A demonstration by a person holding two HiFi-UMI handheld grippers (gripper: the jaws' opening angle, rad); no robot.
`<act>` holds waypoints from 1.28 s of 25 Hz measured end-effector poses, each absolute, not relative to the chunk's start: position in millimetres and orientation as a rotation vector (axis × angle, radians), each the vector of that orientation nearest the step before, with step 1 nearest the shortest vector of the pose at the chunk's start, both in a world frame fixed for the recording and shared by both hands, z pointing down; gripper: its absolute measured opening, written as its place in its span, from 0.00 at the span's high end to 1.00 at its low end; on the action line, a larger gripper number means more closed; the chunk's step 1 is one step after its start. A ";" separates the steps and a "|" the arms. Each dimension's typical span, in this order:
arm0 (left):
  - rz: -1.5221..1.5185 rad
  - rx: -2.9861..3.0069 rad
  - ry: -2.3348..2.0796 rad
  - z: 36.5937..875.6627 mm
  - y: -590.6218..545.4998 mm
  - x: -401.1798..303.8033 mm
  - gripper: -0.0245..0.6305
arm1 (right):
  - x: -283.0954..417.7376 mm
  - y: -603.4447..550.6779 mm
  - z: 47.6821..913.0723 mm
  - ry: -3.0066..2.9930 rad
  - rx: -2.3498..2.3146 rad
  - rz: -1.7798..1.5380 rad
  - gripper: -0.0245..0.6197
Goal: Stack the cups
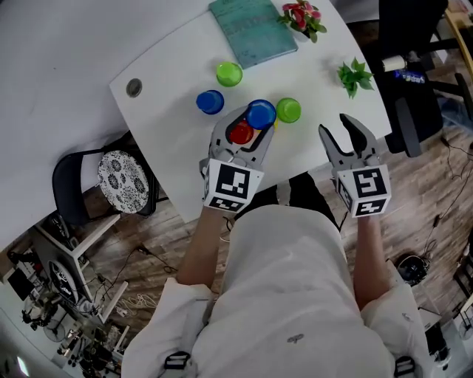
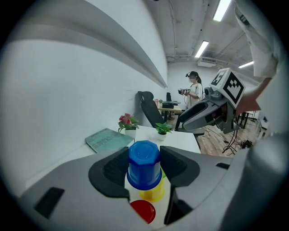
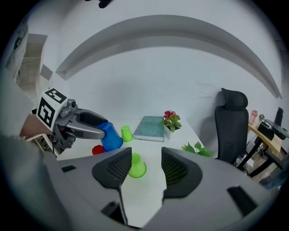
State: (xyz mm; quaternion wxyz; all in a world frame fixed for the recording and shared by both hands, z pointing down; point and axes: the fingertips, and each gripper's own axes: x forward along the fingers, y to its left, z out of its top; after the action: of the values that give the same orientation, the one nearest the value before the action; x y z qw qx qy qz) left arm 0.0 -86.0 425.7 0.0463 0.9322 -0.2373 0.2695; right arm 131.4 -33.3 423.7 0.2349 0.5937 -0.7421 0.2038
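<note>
My left gripper (image 1: 259, 118) is shut on an upside-down blue cup (image 1: 260, 113), held above the white table (image 1: 185, 59). In the left gripper view the blue cup (image 2: 144, 163) sits between the pads, with a yellow cup (image 2: 152, 194) and a red cup (image 2: 142, 210) on the table beneath it. My right gripper (image 1: 334, 124) is open and empty near the table's front edge. A green cup (image 3: 137, 165) stands on the table ahead of its jaws. A second blue cup (image 1: 210, 101) and a second green cup (image 1: 229, 74) stand farther back.
A teal book (image 1: 253, 29), a pink flower pot (image 1: 301, 16) and a small green plant (image 1: 355, 75) sit on the far part of the table. A black office chair (image 1: 410, 88) stands at the right, a patterned-cushion chair (image 1: 122, 171) at the left.
</note>
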 end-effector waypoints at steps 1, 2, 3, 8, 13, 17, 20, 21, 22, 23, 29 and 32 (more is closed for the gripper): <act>0.827 2.847 -0.710 426.7 -85.0 4.2 0.62 | 133.9 -31.8 424.2 -2.033 1.634 0.563 0.64; 0.827 2.851 -0.699 427.4 -84.5 8.1 0.62 | 136.2 -30.3 424.8 -2.030 1.639 0.567 0.64; 0.825 2.858 -0.688 427.8 -84.3 12.1 0.62 | 138.5 -29.1 425.3 -2.026 1.644 0.570 0.64; 0.853 2.870 -0.618 432.1 -79.9 26.7 0.62 | 148.3 -23.5 427.4 -2.009 1.664 0.585 0.64; 0.880 2.871 -0.582 437.7 -75.6 35.2 0.62 | 153.3 -20.5 427.8 -1.999 1.675 0.595 0.64; 0.893 2.872 -0.563 442.7 -73.9 39.2 0.62 | 155.0 -19.2 428.7 -1.995 1.678 0.600 0.64; 0.898 2.876 -0.549 445.1 -72.5 42.0 0.62 | 155.8 -18.1 429.4 -1.992 1.680 0.605 0.64; 0.901 2.879 -0.541 445.6 -71.5 43.3 0.62 | 156.1 -17.6 429.7 -1.992 1.681 0.606 0.64; 0.903 2.883 -0.533 446.3 -70.5 44.6 0.62 | 156.4 -17.0 430.0 -1.991 1.682 0.607 0.64; 0.906 2.885 -0.526 447.1 -69.6 45.7 0.62 | 156.7 -16.5 430.3 -1.990 1.683 0.607 0.64; 0.906 2.898 -0.508 448.1 -66.5 47.6 0.61 | 157.0 -12.9 429.5 -1.988 1.689 0.609 0.64; 0.912 2.901 -0.496 447.7 -64.1 47.5 0.59 | 157.5 -11.7 428.4 -1.988 1.693 0.609 0.64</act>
State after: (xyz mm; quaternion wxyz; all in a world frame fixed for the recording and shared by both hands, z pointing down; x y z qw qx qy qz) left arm 47.5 -64.1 447.7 0.0301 0.9412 -0.1609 0.2957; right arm 157.5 -11.7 428.4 0.2280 0.6147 -0.7220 0.2211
